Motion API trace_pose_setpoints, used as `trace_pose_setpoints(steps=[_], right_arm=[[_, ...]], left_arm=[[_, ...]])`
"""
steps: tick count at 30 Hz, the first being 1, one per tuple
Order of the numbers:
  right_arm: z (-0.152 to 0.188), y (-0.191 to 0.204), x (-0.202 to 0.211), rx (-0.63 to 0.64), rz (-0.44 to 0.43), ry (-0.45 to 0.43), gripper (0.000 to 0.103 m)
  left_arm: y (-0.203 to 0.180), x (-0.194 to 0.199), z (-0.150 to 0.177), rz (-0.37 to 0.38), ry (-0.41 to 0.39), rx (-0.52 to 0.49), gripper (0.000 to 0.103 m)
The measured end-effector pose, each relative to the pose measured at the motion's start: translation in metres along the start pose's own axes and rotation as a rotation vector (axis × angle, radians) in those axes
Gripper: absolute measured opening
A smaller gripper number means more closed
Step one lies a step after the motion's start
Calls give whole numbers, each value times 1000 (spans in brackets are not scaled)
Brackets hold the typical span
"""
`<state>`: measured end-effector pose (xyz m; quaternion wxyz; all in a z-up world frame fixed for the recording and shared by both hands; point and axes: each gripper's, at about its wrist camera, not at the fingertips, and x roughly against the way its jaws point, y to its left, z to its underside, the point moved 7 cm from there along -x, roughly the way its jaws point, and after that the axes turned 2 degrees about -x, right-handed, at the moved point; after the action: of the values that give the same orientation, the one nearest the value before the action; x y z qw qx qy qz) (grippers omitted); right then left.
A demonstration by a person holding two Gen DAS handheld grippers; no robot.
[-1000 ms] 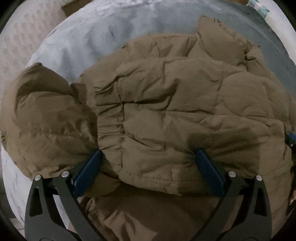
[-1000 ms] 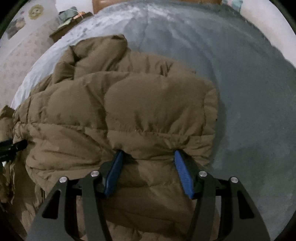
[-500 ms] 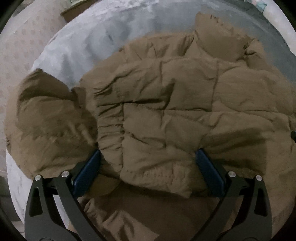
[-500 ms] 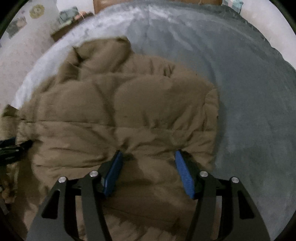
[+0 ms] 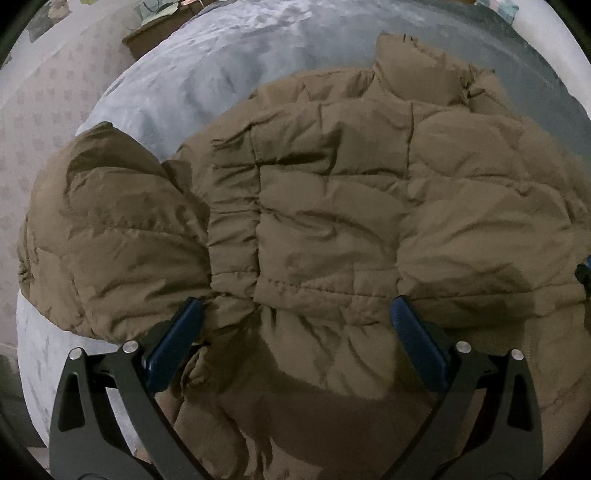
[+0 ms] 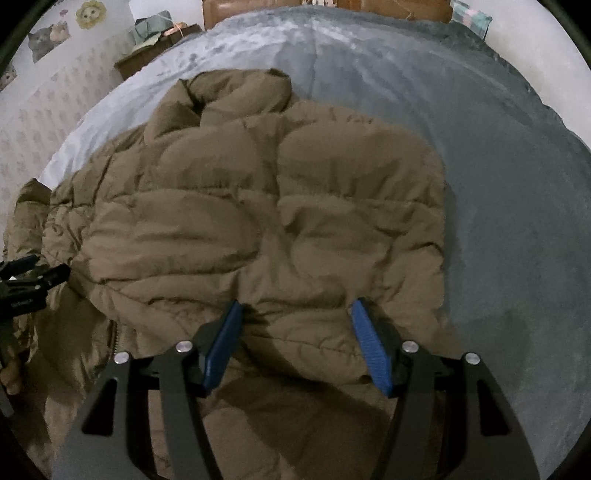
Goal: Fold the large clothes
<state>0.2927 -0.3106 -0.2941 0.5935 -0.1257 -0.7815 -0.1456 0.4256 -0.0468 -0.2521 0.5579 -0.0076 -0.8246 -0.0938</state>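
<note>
Jaws, left gripper (image 5: 295,325): spread wide, pointing steeply down; a folded edge of the brown puffer jacket (image 5: 332,206) bulges up between the blue pads (image 5: 177,339), but whether the pads press on it cannot be told.

Jaws, right gripper (image 6: 295,339): partly apart, also pointing steeply down; a fold of the same jacket lies between the blue pads (image 6: 369,347), firm grip not confirmable.

Brown puffer jacket: quilted, bulky, lying on the bed (image 6: 498,184), doubled over near its lower edge. Collar (image 6: 240,92) bunched at the far end. One sleeve (image 5: 110,229) hangs over the bed's left edge in the left wrist view. Zip (image 6: 115,336) visible at lower left in the right wrist view.

Bed: grey-blue plush cover, bare to the right of the jacket.

Wall (image 6: 48,99): pale, patterned; animal stickers (image 6: 88,13) near the top.

Wooden stand (image 6: 159,48): beside the bed's far left corner, cluttered.
</note>
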Motion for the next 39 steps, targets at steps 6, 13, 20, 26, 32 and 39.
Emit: trace_pose_setpoints(steps=[6,13,20,26,32,39], right_arm=[[0,-4,-14,-8,-8,34,64],[-19,13,20,67,4,-50,65],[-39,23,62,136,44,-174,87],[-42,24,61,146,58,-171,88],[-47,19,62,112,35,-180,88],[-43,15,51,113,64,-162,88]], left_arm=[[-8,-12,-1,21,2,19,100],[4,33,-6,15,-83,25,100],[57,70,9,32,-155,134,100],[148,67,38,-47,-156,272,100],[251,57,64,-91,-130,449,100],[344,24,81,-106,-126,698,100]])
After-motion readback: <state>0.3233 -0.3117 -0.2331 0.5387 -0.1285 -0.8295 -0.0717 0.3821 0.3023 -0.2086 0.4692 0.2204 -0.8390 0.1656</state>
